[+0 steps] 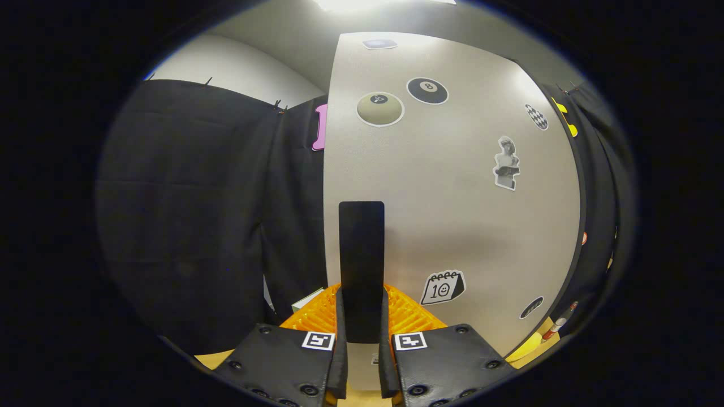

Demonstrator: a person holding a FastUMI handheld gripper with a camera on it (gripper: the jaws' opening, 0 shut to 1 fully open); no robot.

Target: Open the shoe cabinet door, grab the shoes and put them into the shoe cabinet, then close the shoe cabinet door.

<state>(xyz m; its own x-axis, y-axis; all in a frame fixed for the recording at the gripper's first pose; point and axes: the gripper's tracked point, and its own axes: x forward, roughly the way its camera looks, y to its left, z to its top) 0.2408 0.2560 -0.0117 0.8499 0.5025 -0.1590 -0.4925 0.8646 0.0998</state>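
Note:
The shoe cabinet's white door (452, 186), covered with stickers, stands directly ahead of me and very close. A black upright handle (362, 265) runs down the door near its left edge. My gripper (362, 322) is shut on this handle, with a finger pressing on each side of its lower end. The left edge of the door (326, 226) shows against the black cloth behind it. I cannot see into the cabinet, and I cannot tell from here how far the door stands from its frame.
Black cloth walls (192, 215) hang to the left and far right of the door. A bit of wooden surface (215, 357) shows low on the left. Small objects, one yellow (523, 350) and a pen-like item (557, 325), lie low on the right.

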